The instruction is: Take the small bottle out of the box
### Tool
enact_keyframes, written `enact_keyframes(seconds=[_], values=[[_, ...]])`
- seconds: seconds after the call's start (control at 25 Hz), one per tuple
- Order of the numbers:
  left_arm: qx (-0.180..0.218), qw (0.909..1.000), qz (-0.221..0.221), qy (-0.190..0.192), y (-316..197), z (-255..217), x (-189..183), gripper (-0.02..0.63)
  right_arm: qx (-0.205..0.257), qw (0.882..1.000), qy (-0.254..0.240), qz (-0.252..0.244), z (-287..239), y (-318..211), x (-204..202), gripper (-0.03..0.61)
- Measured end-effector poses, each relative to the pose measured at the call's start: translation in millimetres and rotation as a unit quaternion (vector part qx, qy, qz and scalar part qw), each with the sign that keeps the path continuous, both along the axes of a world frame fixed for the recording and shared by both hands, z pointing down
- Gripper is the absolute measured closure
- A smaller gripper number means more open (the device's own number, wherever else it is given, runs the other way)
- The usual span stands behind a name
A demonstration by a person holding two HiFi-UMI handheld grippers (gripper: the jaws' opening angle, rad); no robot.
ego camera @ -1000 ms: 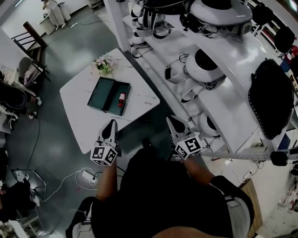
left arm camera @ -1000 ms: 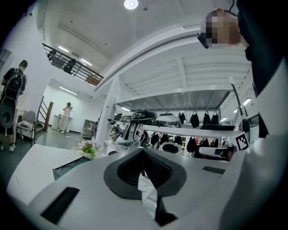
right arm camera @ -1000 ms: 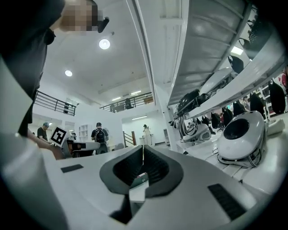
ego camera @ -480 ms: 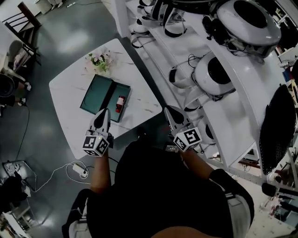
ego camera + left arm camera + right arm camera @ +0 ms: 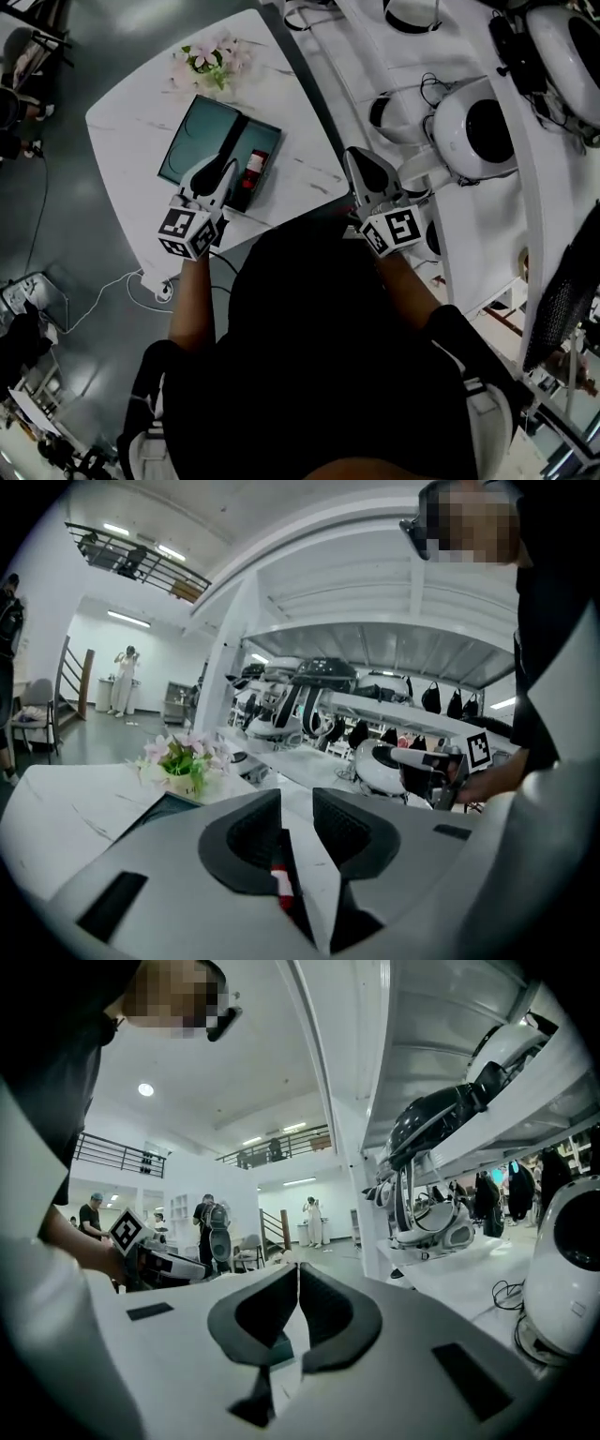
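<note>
left gripper (image 5: 228, 166) neared the red, white-banded small bottle (image 5: 253, 170), fingers just parted, empty; right gripper's (image 5: 355, 156) closed

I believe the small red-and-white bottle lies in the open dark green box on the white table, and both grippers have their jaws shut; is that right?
No: only the right gripper is shut. The left gripper view shows the left gripper with jaws apart, having just been opening, nothing between them. The small red-and-white bottle is in the dark green box on the white table.

bottle (image 5: 281, 886) mostly hidden behind a jaw of the left gripper (image 5: 295, 803), just a red-white sliver; box (image 5: 192, 141) near edge covered too.
</note>
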State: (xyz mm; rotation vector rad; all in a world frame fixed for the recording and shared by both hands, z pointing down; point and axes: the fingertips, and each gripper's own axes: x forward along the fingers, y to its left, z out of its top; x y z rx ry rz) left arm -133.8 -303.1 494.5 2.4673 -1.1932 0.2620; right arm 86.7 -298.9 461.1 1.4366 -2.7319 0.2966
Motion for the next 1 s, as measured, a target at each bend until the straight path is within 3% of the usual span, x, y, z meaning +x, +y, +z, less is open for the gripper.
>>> enact_keyframes(seconds=[0.16,0.44,0.8,1.0], values=[[-0.088,0.9943,0.043,-0.042,-3,47,11,0.454,-0.010,1.000,0.002,0.002,13,-14,0,0.545],[-0.214,0.9659,0.078,-0.123,-5,119,19,0.407,-0.029,1.000,-0.006,-0.003,35,-40,-1,0.545],[-0.306,0.9320,0.071,-0.181,0,166,19,0.393,-0.052,0.998,-0.017,-0.019,57,-68,0,0.545],[-0.344,0.9186,0.075,-0.179,0,179,23,0.388,-0.063,0.997,-0.019,-0.031,66,-80,-3,0.545]])
